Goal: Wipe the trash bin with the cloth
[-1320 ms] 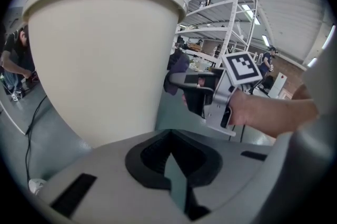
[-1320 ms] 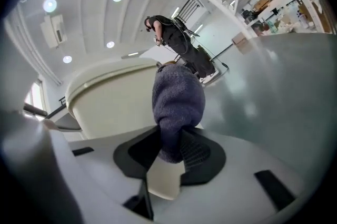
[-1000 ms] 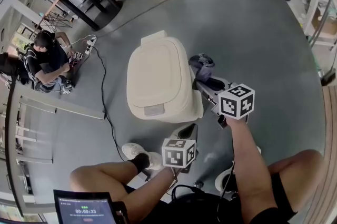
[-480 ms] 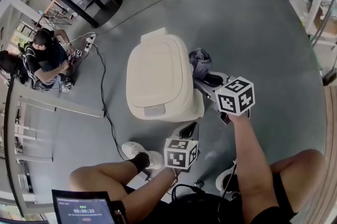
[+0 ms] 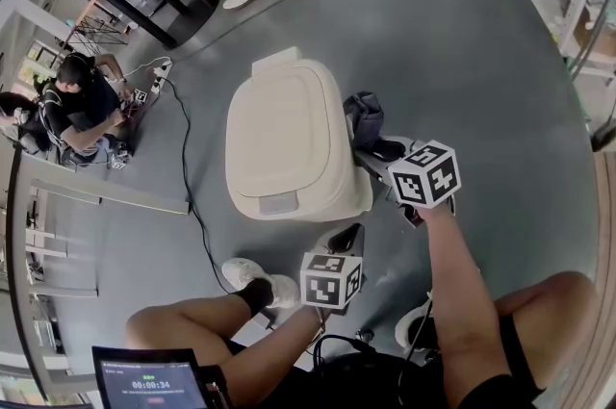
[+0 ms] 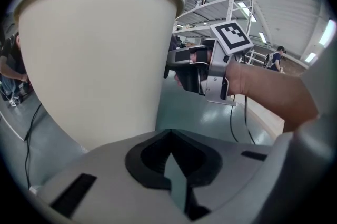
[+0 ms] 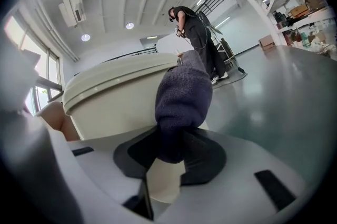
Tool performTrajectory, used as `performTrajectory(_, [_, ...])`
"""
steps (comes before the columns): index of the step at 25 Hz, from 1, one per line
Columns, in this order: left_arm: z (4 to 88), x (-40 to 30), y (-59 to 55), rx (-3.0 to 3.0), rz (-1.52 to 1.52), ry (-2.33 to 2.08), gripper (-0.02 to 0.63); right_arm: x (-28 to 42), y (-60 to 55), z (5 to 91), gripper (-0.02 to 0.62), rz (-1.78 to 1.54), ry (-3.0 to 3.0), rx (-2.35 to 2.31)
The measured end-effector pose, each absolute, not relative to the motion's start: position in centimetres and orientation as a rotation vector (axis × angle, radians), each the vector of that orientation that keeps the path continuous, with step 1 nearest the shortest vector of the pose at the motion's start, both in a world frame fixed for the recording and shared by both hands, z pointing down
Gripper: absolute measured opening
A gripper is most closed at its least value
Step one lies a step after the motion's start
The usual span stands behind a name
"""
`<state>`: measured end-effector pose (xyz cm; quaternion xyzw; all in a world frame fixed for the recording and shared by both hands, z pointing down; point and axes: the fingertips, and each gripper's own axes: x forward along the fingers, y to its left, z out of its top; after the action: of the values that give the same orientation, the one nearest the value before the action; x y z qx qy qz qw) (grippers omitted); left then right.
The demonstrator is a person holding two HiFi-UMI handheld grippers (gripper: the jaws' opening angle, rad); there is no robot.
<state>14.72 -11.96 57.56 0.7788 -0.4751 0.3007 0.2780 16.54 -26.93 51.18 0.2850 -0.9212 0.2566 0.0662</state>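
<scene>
Right hand-held gripper is clenched on the dark cloth, pressing it to the right side of the cream trash bin, a touch further along than a second ago. Left hand-held gripper hangs closed and empty by the bin's front corner.

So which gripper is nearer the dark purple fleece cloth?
Right. The right gripper is shut on the cloth, holding it at the right side of the cream plastic trash bin. The left gripper is empty, apart from the cloth, at the bin's front.
</scene>
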Motion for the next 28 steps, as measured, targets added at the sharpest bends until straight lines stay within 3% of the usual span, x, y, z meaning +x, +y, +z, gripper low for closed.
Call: performTrajectory(28, [59.4,15.8,-11.4,2.078,0.843,-1.210,-0.002,15.9,-23.7,62.7,0.107,0.611,-2.388,0.644])
